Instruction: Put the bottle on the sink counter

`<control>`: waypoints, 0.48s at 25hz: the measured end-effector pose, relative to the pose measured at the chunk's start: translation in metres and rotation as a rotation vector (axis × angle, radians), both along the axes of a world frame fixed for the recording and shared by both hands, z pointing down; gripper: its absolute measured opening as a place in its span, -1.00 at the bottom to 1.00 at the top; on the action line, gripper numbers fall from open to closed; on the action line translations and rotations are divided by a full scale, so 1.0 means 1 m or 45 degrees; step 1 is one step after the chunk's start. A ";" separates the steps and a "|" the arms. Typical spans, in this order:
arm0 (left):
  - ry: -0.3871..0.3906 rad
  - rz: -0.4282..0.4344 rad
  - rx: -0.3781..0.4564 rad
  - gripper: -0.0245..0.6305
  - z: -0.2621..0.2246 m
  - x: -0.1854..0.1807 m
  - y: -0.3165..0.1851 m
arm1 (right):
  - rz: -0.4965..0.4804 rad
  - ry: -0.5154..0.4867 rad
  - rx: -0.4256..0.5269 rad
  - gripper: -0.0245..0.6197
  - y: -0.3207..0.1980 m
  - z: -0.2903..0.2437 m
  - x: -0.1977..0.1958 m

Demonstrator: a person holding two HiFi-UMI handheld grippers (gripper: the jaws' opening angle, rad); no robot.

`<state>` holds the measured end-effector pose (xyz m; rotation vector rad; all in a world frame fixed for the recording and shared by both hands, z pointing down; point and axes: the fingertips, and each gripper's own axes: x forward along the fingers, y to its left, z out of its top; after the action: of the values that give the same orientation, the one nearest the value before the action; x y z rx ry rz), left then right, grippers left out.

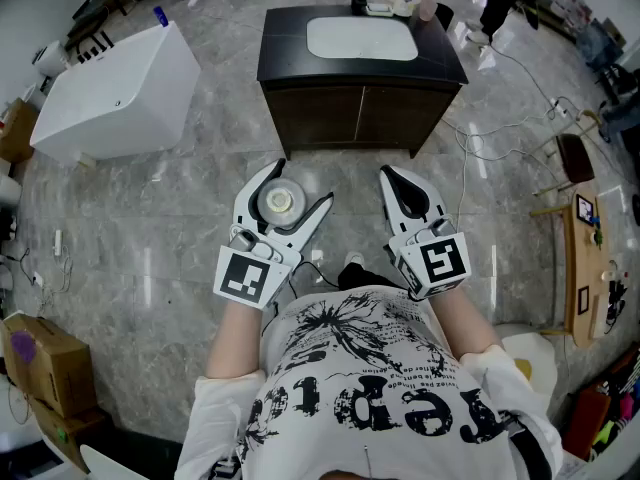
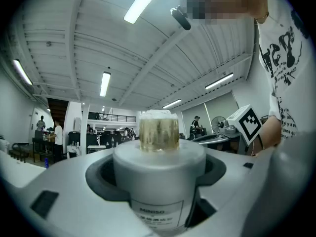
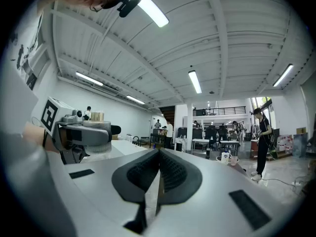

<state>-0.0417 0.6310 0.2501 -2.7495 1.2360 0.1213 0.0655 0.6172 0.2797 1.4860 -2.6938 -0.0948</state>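
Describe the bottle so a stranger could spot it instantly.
Start at the dark sink cabinet; the person stands before it, a gripper in each hand. The bottle sits upright in the left gripper: a white cylinder with a golden cap, while the right gripper is shut and empty.

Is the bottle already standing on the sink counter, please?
No, the bottle is clamped in the left gripper, well short of the sink counter.

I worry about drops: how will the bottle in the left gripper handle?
The bottle looks rigid, so it probably won't squash in the left gripper. Its smooth round wall may slip, and roll if tipped.
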 end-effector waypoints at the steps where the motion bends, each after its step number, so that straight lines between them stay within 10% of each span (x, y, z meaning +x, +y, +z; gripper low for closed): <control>1: 0.000 -0.002 -0.002 0.14 0.001 -0.002 0.001 | -0.001 0.002 0.001 -0.89 0.001 0.000 -0.002; 12: 0.002 0.019 -0.004 0.14 0.007 -0.019 -0.008 | 0.032 -0.013 -0.019 -0.88 -0.007 0.008 -0.018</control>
<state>-0.0602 0.6232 0.2573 -2.7622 1.2170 0.1235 0.0474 0.6107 0.2875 1.5193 -2.6769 -0.0667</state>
